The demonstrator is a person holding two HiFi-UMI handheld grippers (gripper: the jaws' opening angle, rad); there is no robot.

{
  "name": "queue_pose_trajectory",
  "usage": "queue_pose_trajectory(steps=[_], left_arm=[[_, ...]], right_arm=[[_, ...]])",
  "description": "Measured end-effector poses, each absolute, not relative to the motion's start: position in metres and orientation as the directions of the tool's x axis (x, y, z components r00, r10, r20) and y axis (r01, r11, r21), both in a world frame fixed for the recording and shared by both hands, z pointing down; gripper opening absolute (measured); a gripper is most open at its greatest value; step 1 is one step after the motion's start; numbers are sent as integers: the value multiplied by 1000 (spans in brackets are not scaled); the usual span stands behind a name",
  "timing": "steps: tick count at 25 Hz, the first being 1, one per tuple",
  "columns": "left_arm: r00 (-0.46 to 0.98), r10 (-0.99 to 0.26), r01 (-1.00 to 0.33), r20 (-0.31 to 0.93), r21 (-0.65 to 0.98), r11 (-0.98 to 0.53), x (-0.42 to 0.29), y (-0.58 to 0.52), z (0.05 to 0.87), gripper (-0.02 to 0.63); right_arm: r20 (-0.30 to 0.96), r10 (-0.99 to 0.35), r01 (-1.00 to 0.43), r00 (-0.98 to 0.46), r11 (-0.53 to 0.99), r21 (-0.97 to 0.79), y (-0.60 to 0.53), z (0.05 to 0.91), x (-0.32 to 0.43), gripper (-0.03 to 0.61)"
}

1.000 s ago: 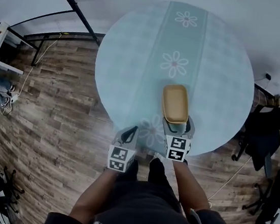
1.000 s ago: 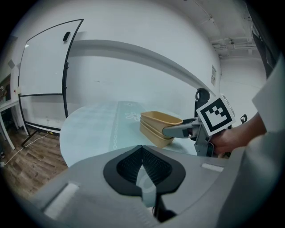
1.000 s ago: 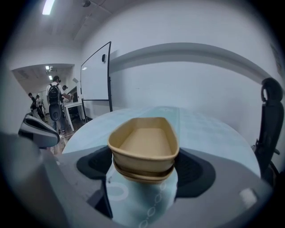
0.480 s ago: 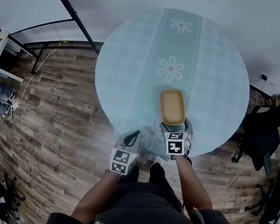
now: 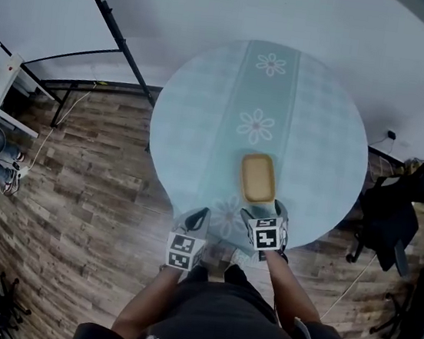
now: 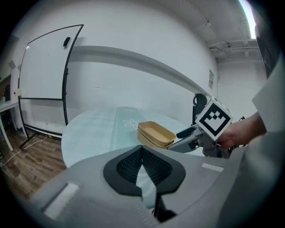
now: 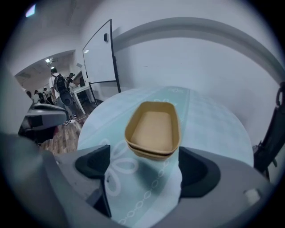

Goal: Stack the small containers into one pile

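Note:
Two tan oblong containers [image 5: 258,177] sit nested in one pile on the round table [image 5: 324,141], on its pale blue flowered cloth. My right gripper [image 5: 267,209] is open just short of the pile's near end, tilted down. In the right gripper view the pile [image 7: 153,129] lies just beyond the wide-apart jaws of the right gripper [image 7: 144,167], and nothing is between the pads. My left gripper [image 5: 196,219] hovers at the table's near edge, left of the pile. It is shut and empty [image 6: 142,151]. From it I see the pile [image 6: 156,133] and the right gripper [image 6: 187,133].
The table's near edge [image 5: 219,235] runs just under both grippers, with wood floor [image 5: 93,188] below. A whiteboard stand [image 5: 120,44] is at the left and a dark office chair [image 5: 392,212] at the right. People [image 7: 58,93] stand far off.
The right gripper has drawn slightly back from the pile's near end and tipped further down. The left gripper has lifted a little. The pile has stayed put.

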State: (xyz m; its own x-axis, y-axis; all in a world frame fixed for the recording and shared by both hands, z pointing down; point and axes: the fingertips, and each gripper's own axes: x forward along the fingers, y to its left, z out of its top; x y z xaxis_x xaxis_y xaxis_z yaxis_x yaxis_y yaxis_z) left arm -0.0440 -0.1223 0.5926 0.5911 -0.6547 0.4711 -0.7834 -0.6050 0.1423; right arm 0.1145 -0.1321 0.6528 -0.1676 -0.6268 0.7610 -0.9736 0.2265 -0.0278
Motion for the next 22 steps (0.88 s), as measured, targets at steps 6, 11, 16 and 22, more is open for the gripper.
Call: queue_pose_trajectory(steps=[6,11,16,22], left_arm=[[602,-679,-781,420,134,-609,-41,-130,565,-6],[629,-689,-767,359,142,-626,-35,-135,526,-6],[636,-704,-766,316,145,-626,-33,-144,509,-6],[649,-701,-756,295,151,-637,-28,-144,501,-6]], right_arm=[[655,-735,-971,-175,240,9,-136,592,107,417],[507,-852,-983,-131,176,42,-144,526,114,129],[381,-914,-989,-137,149,3,-151,484,116,3],[355,-925,-989,-133,146,10,-144,472,116,2]])
